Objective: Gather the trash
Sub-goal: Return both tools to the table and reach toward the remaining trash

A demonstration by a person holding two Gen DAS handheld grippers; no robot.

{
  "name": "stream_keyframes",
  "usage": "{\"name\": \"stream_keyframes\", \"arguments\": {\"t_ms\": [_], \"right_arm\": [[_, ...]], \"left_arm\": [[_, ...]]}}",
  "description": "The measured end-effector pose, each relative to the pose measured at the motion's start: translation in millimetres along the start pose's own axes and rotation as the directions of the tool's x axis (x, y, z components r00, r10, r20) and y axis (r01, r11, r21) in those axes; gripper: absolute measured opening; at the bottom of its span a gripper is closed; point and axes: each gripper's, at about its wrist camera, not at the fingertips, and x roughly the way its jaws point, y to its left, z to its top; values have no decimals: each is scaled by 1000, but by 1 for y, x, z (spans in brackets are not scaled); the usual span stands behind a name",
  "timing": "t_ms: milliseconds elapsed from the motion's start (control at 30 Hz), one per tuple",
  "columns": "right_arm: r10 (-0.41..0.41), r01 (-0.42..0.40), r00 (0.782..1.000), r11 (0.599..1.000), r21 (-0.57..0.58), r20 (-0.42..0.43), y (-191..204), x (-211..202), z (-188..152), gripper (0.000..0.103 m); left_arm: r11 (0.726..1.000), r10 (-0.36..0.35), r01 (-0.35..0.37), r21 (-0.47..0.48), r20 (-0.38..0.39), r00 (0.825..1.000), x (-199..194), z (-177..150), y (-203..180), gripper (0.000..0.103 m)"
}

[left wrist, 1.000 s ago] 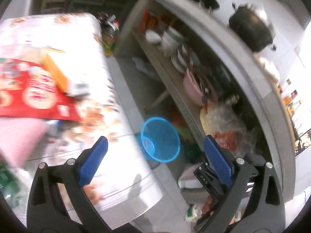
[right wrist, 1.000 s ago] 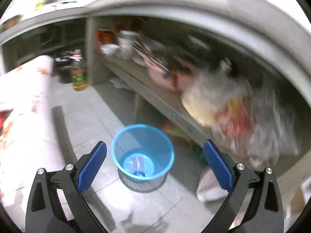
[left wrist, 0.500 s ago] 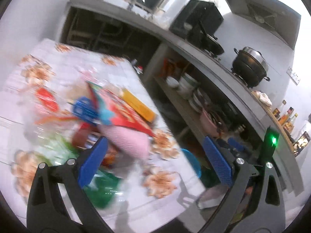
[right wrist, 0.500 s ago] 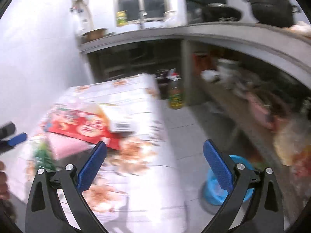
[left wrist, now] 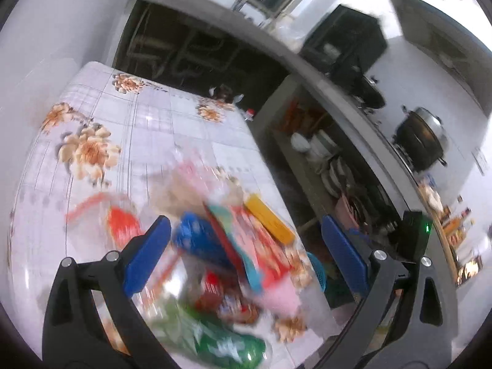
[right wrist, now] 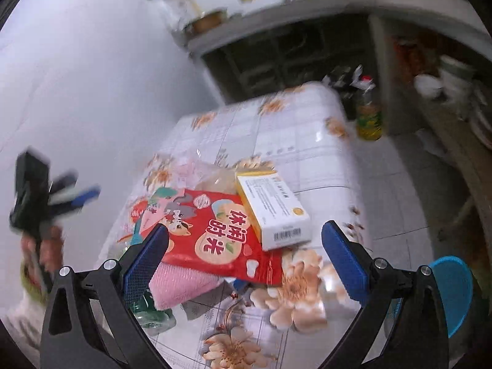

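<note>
A heap of trash lies on the flowered tablecloth [right wrist: 276, 141]: a red snack bag [right wrist: 215, 233], a yellow-and-white box [right wrist: 273, 209], a pink cloth [right wrist: 181, 283] and a green plastic bottle [left wrist: 227, 347]. My right gripper [right wrist: 243, 261] hangs open above the red bag, holding nothing. My left gripper [left wrist: 246, 258] is open over the same heap, which is blurred in that view, with a blue packet [left wrist: 200, 243] between its fingers' lines. The left gripper [right wrist: 61, 196] also shows at the left of the right wrist view. The blue mesh bin [right wrist: 452, 292] stands on the floor at the table's right.
An oil bottle [right wrist: 369, 113] stands on the tiled floor beyond the table. A low shelf with bowls and plates [left wrist: 323, 153] runs under the counter to the right. A black pot [left wrist: 421, 141] sits on the counter. White wall [right wrist: 77, 77] bounds the left.
Both grippers swung away from the blue bin on the floor and up over the table; the trash heap now fills both views. Both stayed open and empty.
</note>
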Motion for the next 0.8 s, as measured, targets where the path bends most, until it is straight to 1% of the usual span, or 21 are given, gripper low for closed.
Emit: {"name": "stream_keyframes", "arguments": {"t_ms": [33, 67, 100, 133, 167, 200, 233, 267, 300, 333, 467, 533, 600, 633, 700, 733, 800], "right_arm": [[-7, 7, 1000, 1000, 6, -22, -5, 11, 10, 97], [-5, 5, 999, 1000, 2, -50, -7, 19, 16, 97], [11, -12, 996, 1000, -9, -90, -9, 31, 22, 97], [22, -21, 992, 1000, 5, -124, -15, 45, 30, 97], [29, -27, 988, 999, 18, -150, -18, 57, 35, 97], [42, -39, 984, 999, 19, -174, -20, 64, 37, 97], [67, -64, 974, 998, 20, -216, -22, 77, 41, 97], [74, -69, 967, 997, 28, -243, -25, 88, 43, 97], [75, -68, 962, 997, 33, -263, -27, 96, 45, 97], [79, -71, 951, 997, 36, -299, -29, 107, 46, 97], [81, -74, 924, 997, 33, -374, -34, 134, 48, 97], [82, -75, 913, 997, 34, -400, -36, 145, 49, 97], [87, -80, 901, 996, 36, -426, -38, 154, 48, 97], [92, -84, 896, 996, 38, -434, -38, 157, 49, 97], [95, -84, 886, 995, 44, -453, -40, 165, 48, 97], [98, -86, 881, 995, 47, -463, -40, 167, 46, 97], [97, -84, 872, 995, 48, -480, -41, 171, 43, 97]], "left_arm": [[999, 33, -33, 10, -33, 999, 18, 21, 5, 95], [998, 61, -61, 8, -58, 996, 33, 32, 9, 95], [996, 84, -85, 1, -106, 991, 52, 44, 16, 94], [994, 105, -109, -14, -160, 982, 70, 54, 25, 94], [989, 132, -144, -36, -229, 964, 94, 64, 36, 94], [983, 159, -177, -43, -272, 949, 112, 70, 45, 94], [977, 187, -207, -40, -295, 937, 123, 71, 51, 93], [970, 219, -242, -29, -330, 918, 138, 75, 57, 92], [968, 226, -250, -23, -355, 907, 148, 76, 61, 92], [968, 224, -250, -21, -374, 900, 156, 77, 64, 92], [962, 230, -270, -44, -403, 886, 176, 78, 76, 92], [962, 219, -267, -60, -416, 883, 182, 77, 79, 88], [963, 199, -257, -80, -430, 881, 187, 75, 82, 74], [963, 190, -253, -93, -435, 880, 189, 74, 83, 71], [961, 184, -255, -109, -439, 880, 191, 73, 86, 60], [959, 183, -257, -116, -440, 879, 193, 73, 89, 56], [958, 161, -246, -144, -438, 884, 193, 71, 91, 47]]}}
